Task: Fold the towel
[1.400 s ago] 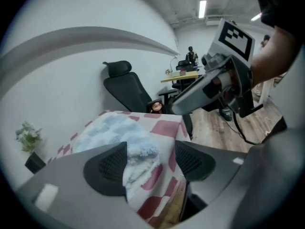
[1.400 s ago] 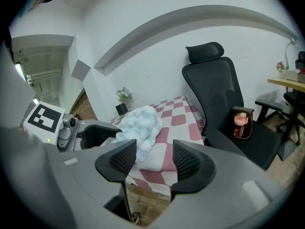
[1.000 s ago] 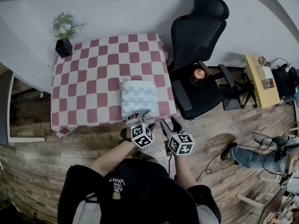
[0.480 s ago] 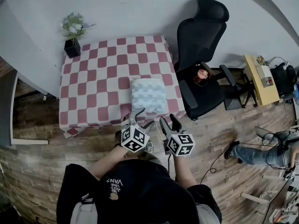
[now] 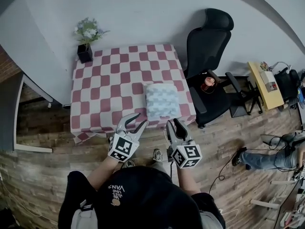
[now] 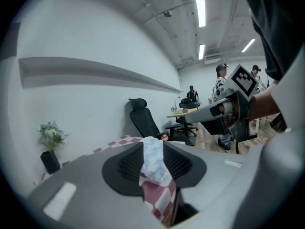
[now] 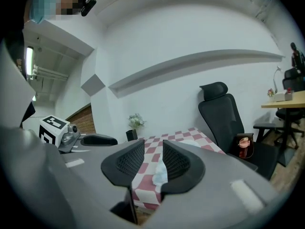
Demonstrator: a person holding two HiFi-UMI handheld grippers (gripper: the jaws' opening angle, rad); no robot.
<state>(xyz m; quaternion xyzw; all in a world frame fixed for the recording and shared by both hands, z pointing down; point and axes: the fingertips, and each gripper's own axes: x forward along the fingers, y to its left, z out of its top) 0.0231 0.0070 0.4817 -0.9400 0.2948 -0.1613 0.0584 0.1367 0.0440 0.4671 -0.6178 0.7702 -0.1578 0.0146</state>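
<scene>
Head view: folded towel lies just beyond left gripper and right gripper (both empty, jaws just narrowed partway).

At six o'clock in the head view we wear a black top with pale lettering on it. Our left gripper and right gripper are grey, each with black ribbed pads and a white cube bearing black square markers.
</scene>
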